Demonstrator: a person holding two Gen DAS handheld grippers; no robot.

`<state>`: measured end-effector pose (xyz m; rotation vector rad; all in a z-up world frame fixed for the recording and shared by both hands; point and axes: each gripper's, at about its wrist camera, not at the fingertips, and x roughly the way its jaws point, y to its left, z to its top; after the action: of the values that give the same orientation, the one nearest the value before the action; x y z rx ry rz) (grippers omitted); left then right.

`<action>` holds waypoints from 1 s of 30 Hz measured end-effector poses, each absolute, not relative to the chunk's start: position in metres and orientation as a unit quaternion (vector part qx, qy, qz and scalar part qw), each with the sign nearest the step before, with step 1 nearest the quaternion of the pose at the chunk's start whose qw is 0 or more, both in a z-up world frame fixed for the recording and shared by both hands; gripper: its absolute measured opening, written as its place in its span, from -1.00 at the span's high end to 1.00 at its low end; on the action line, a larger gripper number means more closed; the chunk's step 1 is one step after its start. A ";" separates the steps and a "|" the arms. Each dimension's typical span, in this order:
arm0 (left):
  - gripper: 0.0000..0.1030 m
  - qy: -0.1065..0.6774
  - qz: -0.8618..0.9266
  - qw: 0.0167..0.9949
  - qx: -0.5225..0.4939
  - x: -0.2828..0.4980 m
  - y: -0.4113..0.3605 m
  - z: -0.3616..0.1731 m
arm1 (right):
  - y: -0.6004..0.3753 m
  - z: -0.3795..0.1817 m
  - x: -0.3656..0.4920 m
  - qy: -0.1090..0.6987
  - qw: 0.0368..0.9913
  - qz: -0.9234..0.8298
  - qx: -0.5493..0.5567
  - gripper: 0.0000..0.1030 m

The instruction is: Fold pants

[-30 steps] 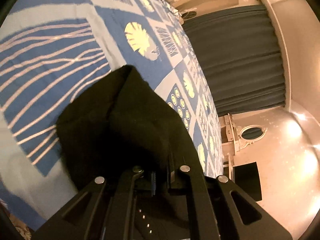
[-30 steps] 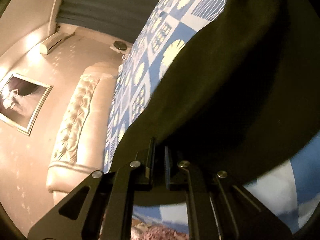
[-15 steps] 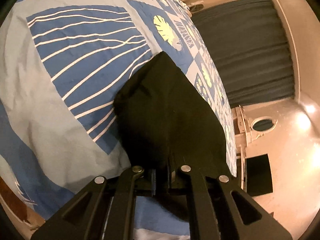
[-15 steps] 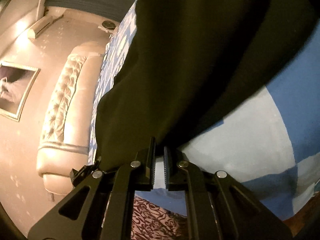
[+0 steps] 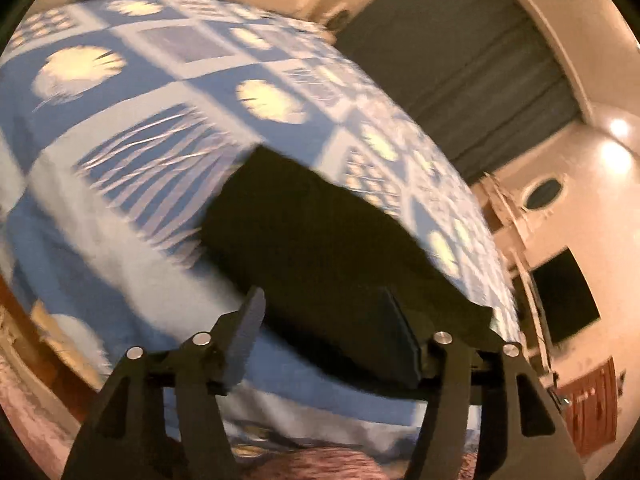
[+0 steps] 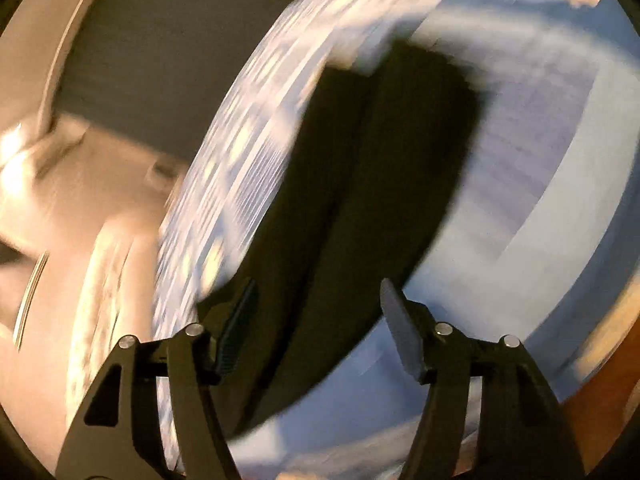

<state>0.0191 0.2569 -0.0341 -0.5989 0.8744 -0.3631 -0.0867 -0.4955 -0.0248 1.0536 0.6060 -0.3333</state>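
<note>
My left gripper (image 5: 324, 320) is wide open and holds nothing. Its two black fingers (image 5: 248, 332) stand far apart, with a big gap between them. Just past them lie the black cloth pants (image 5: 320, 240). They rest flat on the bed, folded into a thick dark block with straight edges and a sharp corner at the far end. The near edge of the pants sits right by the finger on the right side of the left wrist view; I cannot tell if it touches. The pants look very dark, so I cannot see seams or pockets.

My right gripper (image 6: 320, 320) is wide open too, with nothing in it. Its black fingers (image 6: 404, 340) are spread far apart. Between and beyond them I see the same black pants (image 6: 360, 200) as a long dark shape on the bed. A line runs down the middle of it, like two layers or legs lying side by side. This view is very blurry, so the edges look smeared.

Under the pants is the blue and white bed cover with pale round shell shapes and white stripes (image 5: 140, 140). Past the bed hangs a dark grey curtain (image 5: 460, 60). On the cream wall I see a dark flat screen (image 5: 568, 296) and a small oval mirror (image 5: 544, 194).
</note>
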 end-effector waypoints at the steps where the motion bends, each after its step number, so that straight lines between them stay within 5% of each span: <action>1: -0.18 0.418 -0.185 0.844 -0.281 0.024 0.242 -0.029 | -0.530 -0.029 -0.096 0.271 0.801 -0.187 0.500 -0.22; 6: -0.22 0.439 -0.226 0.823 -0.281 0.046 0.179 -0.023 | -0.604 -0.074 -0.108 0.231 0.749 -0.177 0.596 -0.21; 11: -0.22 0.462 -0.269 0.796 -0.283 0.061 0.104 -0.029 | -0.618 -0.075 -0.089 0.238 0.768 -0.151 0.575 -0.20; 14: -0.22 0.475 -0.293 0.777 -0.291 0.056 0.064 -0.034 | -0.619 -0.079 -0.079 0.236 0.766 -0.145 0.580 0.26; 15: -0.22 0.479 -0.299 0.773 -0.290 0.055 0.050 -0.035 | -0.623 -0.082 -0.080 0.234 0.760 -0.137 0.590 0.56; 18: -0.22 0.492 -0.316 0.759 -0.288 0.049 0.022 -0.040 | -0.628 -0.090 -0.086 0.222 0.748 -0.119 0.613 0.75; 25: -0.23 0.509 -0.338 0.742 -0.276 0.040 -0.020 -0.051 | -0.621 -0.063 -0.103 0.258 0.791 -0.133 0.538 0.76; 30: -0.23 0.534 -0.334 0.723 -0.284 0.042 -0.027 -0.070 | -0.626 -0.080 -0.125 0.225 0.781 -0.095 0.575 0.53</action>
<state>0.0417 -0.0269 -0.0700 -0.6272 1.1782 -0.7374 -0.1250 -0.6259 -0.0797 1.2410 0.4852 -0.2051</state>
